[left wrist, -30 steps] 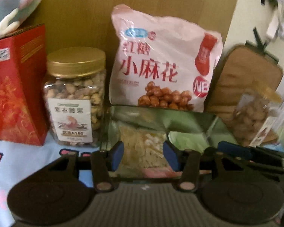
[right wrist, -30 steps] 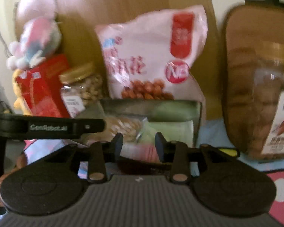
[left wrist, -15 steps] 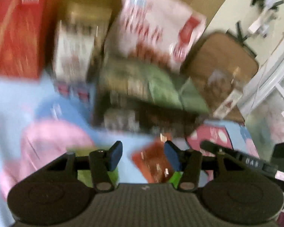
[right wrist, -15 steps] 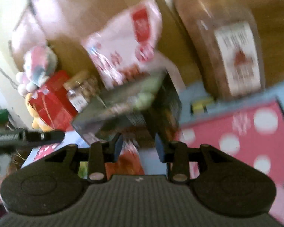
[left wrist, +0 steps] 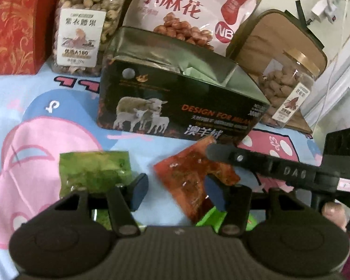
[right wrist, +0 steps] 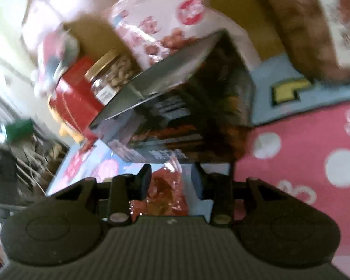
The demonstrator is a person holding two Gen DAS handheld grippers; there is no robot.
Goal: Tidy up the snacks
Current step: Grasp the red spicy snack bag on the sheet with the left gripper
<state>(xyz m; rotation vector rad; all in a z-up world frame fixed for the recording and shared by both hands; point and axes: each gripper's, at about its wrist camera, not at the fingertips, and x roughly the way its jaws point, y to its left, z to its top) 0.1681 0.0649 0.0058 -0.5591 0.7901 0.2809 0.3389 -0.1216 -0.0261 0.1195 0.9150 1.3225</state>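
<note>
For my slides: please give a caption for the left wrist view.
Open left gripper hovering over green packet and red packet before the black tin.

Red gift box (left wrist: pixel 14 28) cut off left

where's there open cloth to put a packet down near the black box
Bare cloth lies left of the black box, in front of the nut jar and red box. Crowded: green packet and red packet lie before the box, by both open claws.
</note>
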